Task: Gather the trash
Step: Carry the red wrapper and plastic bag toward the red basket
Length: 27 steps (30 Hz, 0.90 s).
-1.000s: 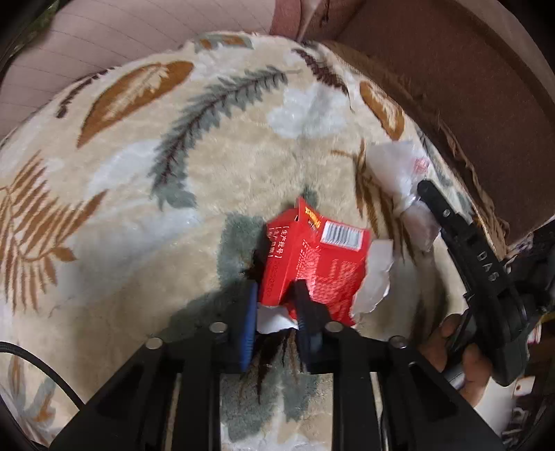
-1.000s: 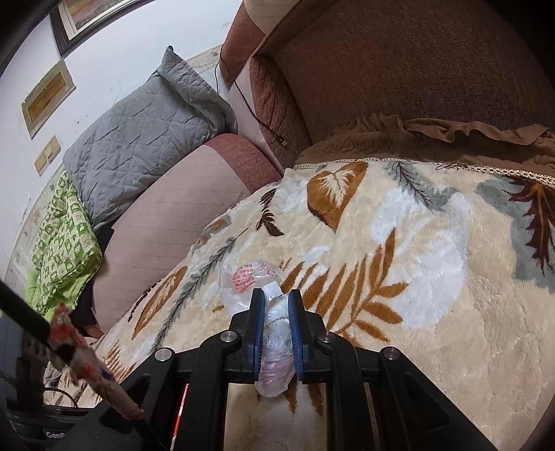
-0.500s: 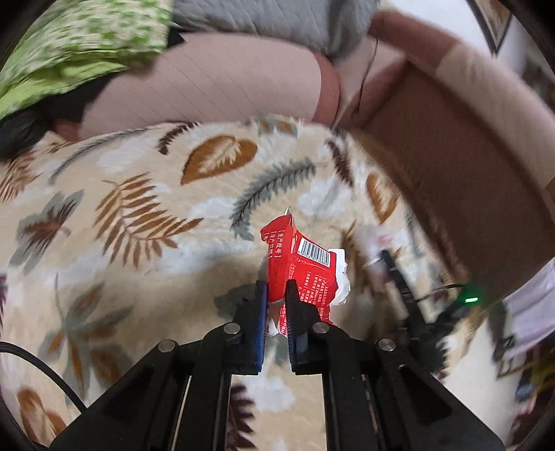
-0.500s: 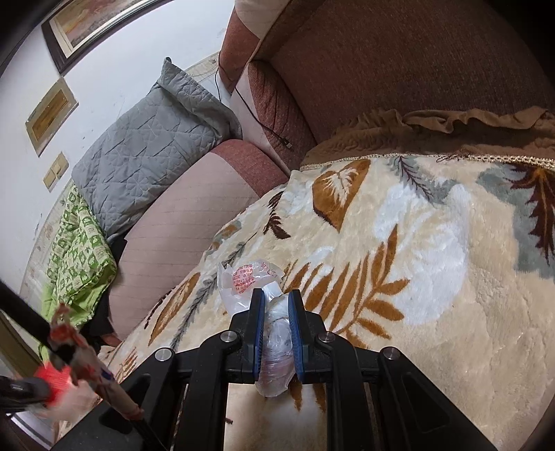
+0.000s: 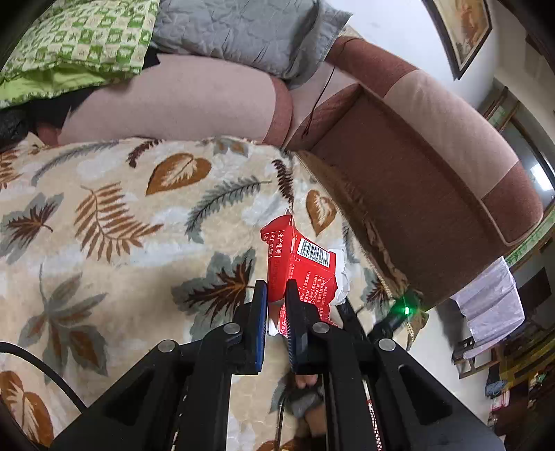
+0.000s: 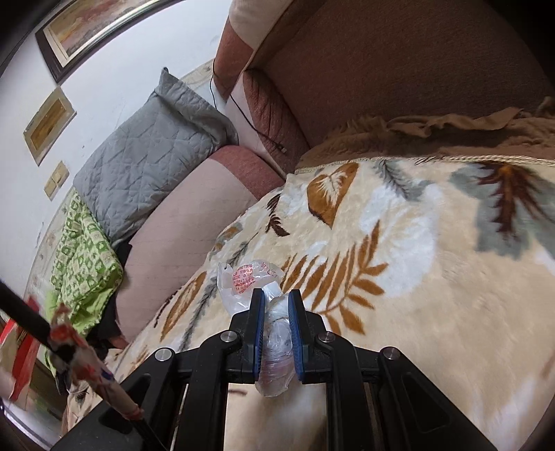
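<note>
Gripping, left tongs (image 5: 276, 295): clenched on a red carton (image 5: 301, 267), the two blue-padded fingers nearly together with only the carton's thin edge between them.
Gripping, right tongs (image 6: 276, 305): clenched on a clear plastic bag (image 6: 248, 277), the pads pressed onto its twisted neck; the narrow gap between them is filled with plastic.
Red carton: held clear above the blanket (image 5: 114, 243), tilted, flattened and torn open, a barcode on its upper face and white print on the red sides; a white inner flap shows at its right edge.
Plastic bag: crumpled and see-through with a red round print near its top; one part bulges ahead of the pads, the rest hangs down behind them.
Blanket: cream plush with brown and grey leaves, spread over the sofa seat; its brown fringed edge lies against the backrest.
Sofa (image 5: 416, 166): brown and pink, its arm and back rising just behind both pieces of trash.
Cushions: a grey quilted pillow (image 6: 145, 156) leans on the back, a green patterned quilt (image 6: 83, 249) beside it.
Wall: framed picture (image 6: 90, 24) above the sofa.
</note>
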Each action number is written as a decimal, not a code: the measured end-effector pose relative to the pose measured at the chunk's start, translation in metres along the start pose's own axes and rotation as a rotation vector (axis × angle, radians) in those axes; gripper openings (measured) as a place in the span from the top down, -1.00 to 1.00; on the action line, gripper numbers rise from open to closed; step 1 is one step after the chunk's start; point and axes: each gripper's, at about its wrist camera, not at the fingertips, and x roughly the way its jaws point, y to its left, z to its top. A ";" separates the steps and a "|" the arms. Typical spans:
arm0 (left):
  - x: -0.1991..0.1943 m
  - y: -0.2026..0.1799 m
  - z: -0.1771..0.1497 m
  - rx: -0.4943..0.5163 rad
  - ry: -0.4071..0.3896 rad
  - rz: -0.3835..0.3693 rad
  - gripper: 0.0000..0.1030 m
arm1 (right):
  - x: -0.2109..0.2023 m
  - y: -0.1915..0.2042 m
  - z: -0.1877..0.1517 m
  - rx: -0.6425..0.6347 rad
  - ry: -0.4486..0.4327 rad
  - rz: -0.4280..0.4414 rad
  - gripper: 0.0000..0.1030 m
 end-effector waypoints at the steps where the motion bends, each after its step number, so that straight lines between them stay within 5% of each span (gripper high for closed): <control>1: -0.003 -0.001 0.000 0.001 -0.008 -0.006 0.82 | -0.006 0.003 -0.002 -0.010 0.002 -0.006 0.72; 11: -0.012 -0.011 -0.008 0.018 0.000 -0.050 0.82 | -0.116 0.012 -0.040 -0.031 0.009 -0.033 0.72; 27: -0.004 -0.100 -0.070 0.166 0.104 -0.267 0.81 | -0.302 -0.027 -0.021 0.014 -0.142 -0.196 0.72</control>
